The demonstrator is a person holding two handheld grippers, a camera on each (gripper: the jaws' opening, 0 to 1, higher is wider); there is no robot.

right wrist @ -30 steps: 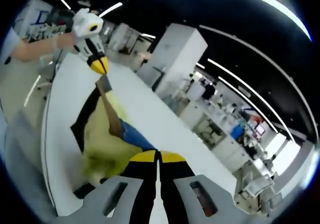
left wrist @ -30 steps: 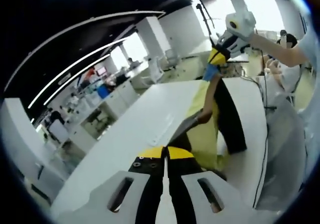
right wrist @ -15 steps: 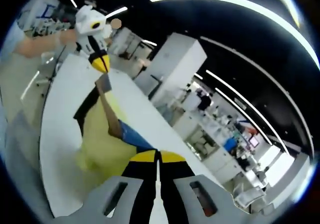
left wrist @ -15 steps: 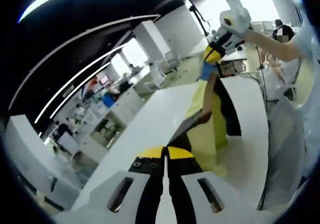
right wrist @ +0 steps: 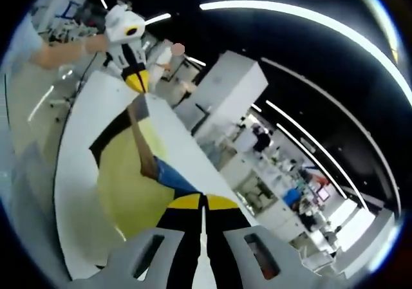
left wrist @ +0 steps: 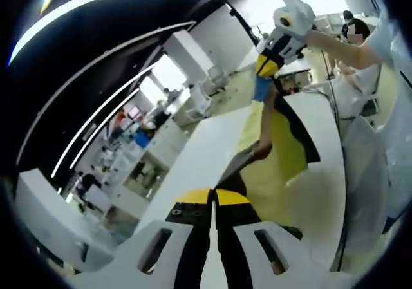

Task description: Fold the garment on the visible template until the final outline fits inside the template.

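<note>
Since a second ago I have raised both hands, so the garment (left wrist: 278, 149) hangs higher over the white table (left wrist: 193, 163). My left gripper (left wrist: 213, 197) and right gripper (right wrist: 203, 201) are each clamped on its upper edge, stretched between them. It's light, limp cloth that sags, so corners are where I'd grip.

a long white table (left wrist: 193, 167) carries a black-edged template (right wrist: 106, 138); the yellow garment (left wrist: 283, 154) trails down onto it, its lower part resting there.
</note>
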